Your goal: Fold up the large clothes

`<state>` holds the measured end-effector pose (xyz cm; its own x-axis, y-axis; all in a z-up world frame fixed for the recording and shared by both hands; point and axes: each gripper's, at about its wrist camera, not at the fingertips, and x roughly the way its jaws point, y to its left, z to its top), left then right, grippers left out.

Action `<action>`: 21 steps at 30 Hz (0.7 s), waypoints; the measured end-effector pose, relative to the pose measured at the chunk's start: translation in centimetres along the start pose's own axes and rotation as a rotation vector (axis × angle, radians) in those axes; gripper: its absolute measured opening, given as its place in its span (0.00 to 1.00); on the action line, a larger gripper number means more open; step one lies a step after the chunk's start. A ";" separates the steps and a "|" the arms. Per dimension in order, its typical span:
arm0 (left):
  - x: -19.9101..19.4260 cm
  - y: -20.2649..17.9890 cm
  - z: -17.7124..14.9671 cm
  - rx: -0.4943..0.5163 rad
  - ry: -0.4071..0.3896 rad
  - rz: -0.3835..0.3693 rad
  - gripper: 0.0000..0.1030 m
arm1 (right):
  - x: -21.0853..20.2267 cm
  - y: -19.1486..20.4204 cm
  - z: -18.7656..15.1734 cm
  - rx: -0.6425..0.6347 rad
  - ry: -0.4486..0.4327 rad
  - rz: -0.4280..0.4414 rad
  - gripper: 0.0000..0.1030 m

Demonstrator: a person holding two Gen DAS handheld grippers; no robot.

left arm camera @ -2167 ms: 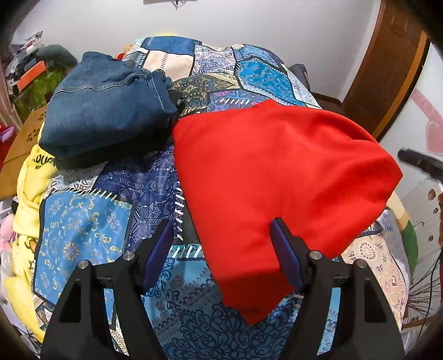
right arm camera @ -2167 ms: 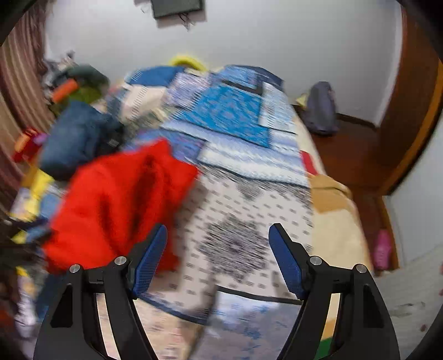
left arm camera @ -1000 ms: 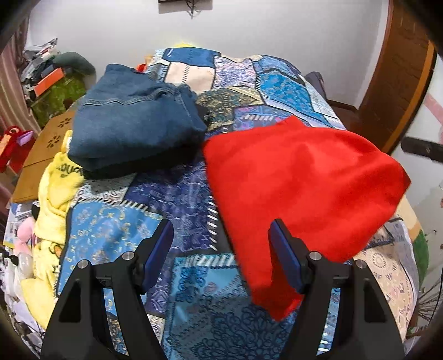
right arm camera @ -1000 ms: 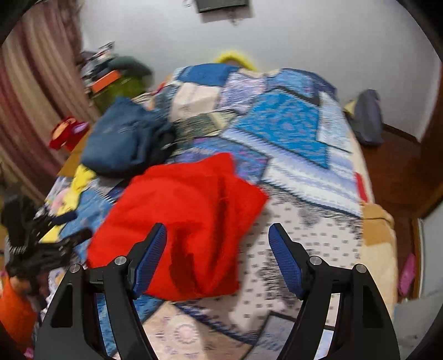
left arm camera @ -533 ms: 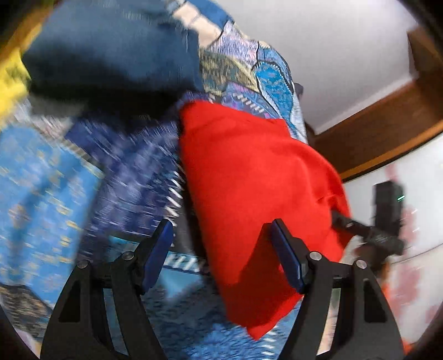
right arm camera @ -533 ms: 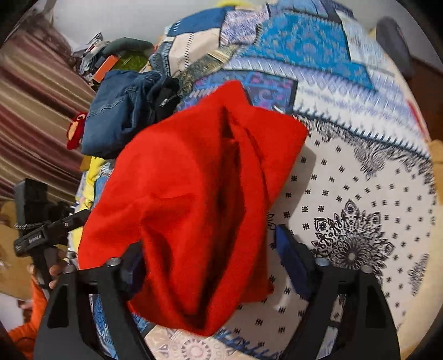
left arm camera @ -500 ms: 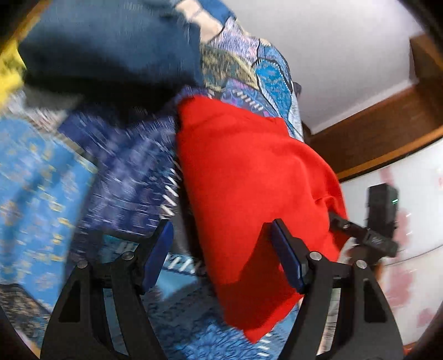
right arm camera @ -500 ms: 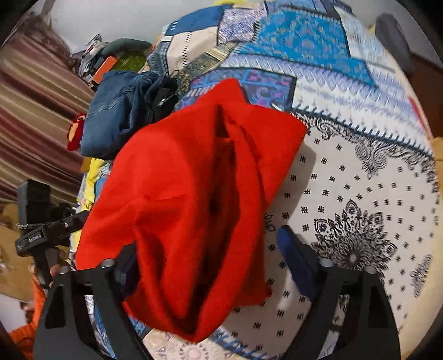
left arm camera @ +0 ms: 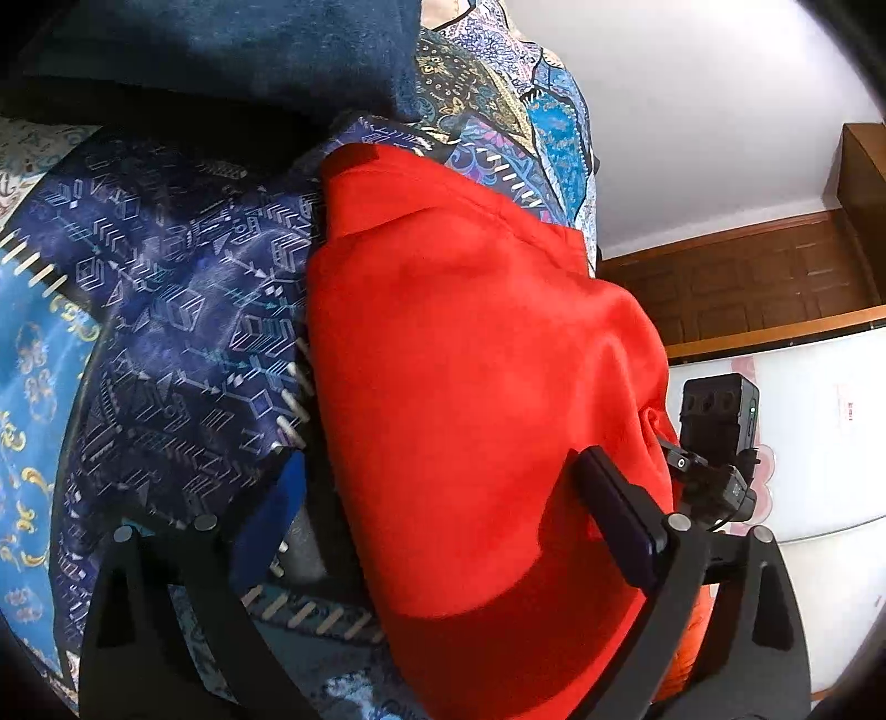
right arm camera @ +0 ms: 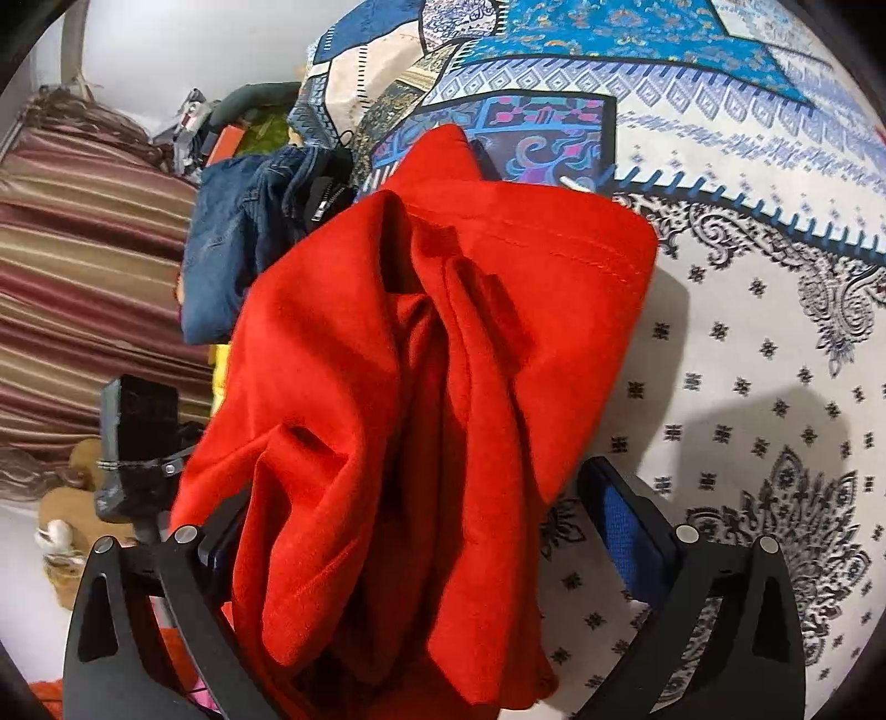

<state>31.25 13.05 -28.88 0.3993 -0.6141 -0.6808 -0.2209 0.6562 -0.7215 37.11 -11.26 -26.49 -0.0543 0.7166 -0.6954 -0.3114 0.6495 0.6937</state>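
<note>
A red garment (left arm camera: 470, 387) lies folded on the patchwork bedspread (left arm camera: 166, 310). My left gripper (left arm camera: 448, 504) hovers low over its near end. Its jaws are opening: the left pad sits off the cloth's edge and the right pad over the cloth. From the opposite side the red garment (right arm camera: 421, 360) looks bunched, with deep creases down its middle. My right gripper (right arm camera: 426, 531) straddles that end, and its jaws are opening too. Cloth fills the gap and hides part of the left finger, while the right pad stands off it. Each view shows the other gripper beyond the garment.
Folded blue jeans (left arm camera: 221, 50) lie just behind the red garment, jeans (right arm camera: 238, 243) touching its far corner. A yellow cloth (right arm camera: 220, 365) peeks out beside them. A striped curtain (right arm camera: 83, 249) and a soft toy (right arm camera: 66, 515) flank the bed; a wooden door (left arm camera: 747, 277) stands beyond it.
Both grippers have dropped and tilted toward the red garment, rolling as they came. Their jaws stand wider than a second ago, and the cloth now lies between the fingers.
</note>
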 end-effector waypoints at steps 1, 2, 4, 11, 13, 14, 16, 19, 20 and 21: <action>0.1 0.0 0.1 -0.002 0.001 -0.008 0.94 | 0.0 -0.2 0.0 0.007 0.004 0.020 0.88; 0.1 -0.1 0.1 -0.001 0.002 -0.018 0.92 | -0.1 -0.3 -0.1 0.024 0.012 0.057 0.79; 0.2 -0.4 0.2 0.004 0.006 -0.051 0.81 | -0.4 -0.6 -0.4 0.057 0.014 0.077 0.74; -1.6 -2.3 0.3 0.060 -0.030 -0.069 0.42 | -2.7 1.4 -1.1 0.042 -0.022 0.083 0.38; -2.7 -3.2 0.2 0.104 -0.043 -0.080 0.37 | -3.3 2.9 -1.1 0.015 -0.034 0.075 0.35; -3.7 -3.9 0.1 0.133 -0.055 -0.082 0.35 | -3.7 4.0 -1.2 -0.010 -0.044 0.061 0.35; -5.2 -5.4 0.2 0.188 -0.084 -0.077 0.34 | -4.2 6.1 -1.1 -0.054 -0.065 0.035 0.34; -8.5 -7.8 0.7 0.280 -0.154 -0.075 0.34 | -5.5 9.4 -0.5 -0.106 -0.122 0.024 0.34; -9.9 -8.5 1.1 0.306 -0.182 -0.076 0.34 | -6.1 10.7 0.0 -0.126 -0.147 0.026 0.34; -11.1 -9.0 1.5 0.324 -0.202 -0.079 0.34 | -6.5 11.9 0.4 -0.145 -0.170 0.029 0.34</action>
<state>30.12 14.58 -14.65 0.5781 -0.5911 -0.5625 0.0976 0.7345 -0.6716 34.13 -8.13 -13.64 0.0915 0.7749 -0.6254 -0.4455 0.5936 0.6702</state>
